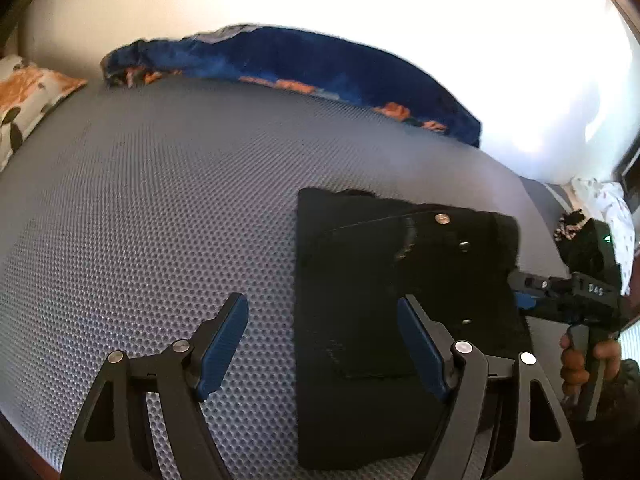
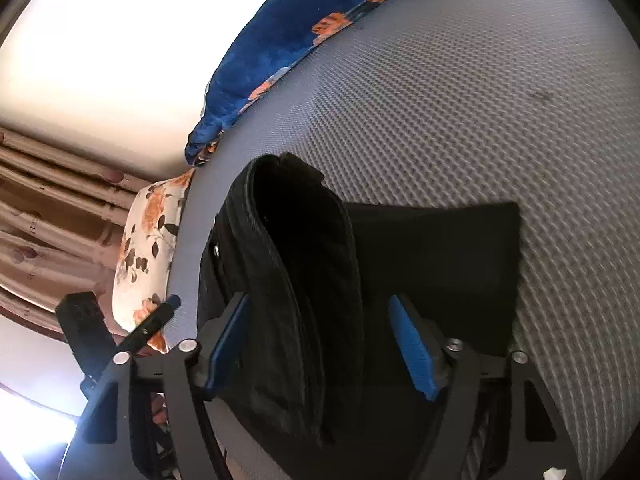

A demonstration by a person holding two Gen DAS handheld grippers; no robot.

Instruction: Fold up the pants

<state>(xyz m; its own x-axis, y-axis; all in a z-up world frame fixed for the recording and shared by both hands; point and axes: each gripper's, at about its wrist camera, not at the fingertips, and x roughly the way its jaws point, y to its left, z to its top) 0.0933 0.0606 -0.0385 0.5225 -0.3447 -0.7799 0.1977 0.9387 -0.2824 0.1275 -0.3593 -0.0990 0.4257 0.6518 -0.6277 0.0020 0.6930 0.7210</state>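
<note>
A wide stretch of grey dimpled bed [image 1: 152,208] lies bare to the left of your left gripper [image 1: 322,338], running back to a blue flowered blanket [image 1: 304,68] bunched along the far edge and a floral pillow [image 1: 24,100] at the far left corner. The black pants [image 1: 384,280], already folded into a compact block, lie flat on the bed toward its near right side, their left edge straight and free. Your left gripper's fingers [image 1: 224,340] stand wide apart with nothing clamped: one hangs over bare bed, the other over the pants. Your right gripper [image 2: 320,344], seen at the right edge of the left wrist view with your hand [image 1: 580,364] on its handle, has its fingers [image 2: 412,344] spread either side of a raised roll of the pants; whether the blue pads press on the cloth you cannot tell from here.
</note>
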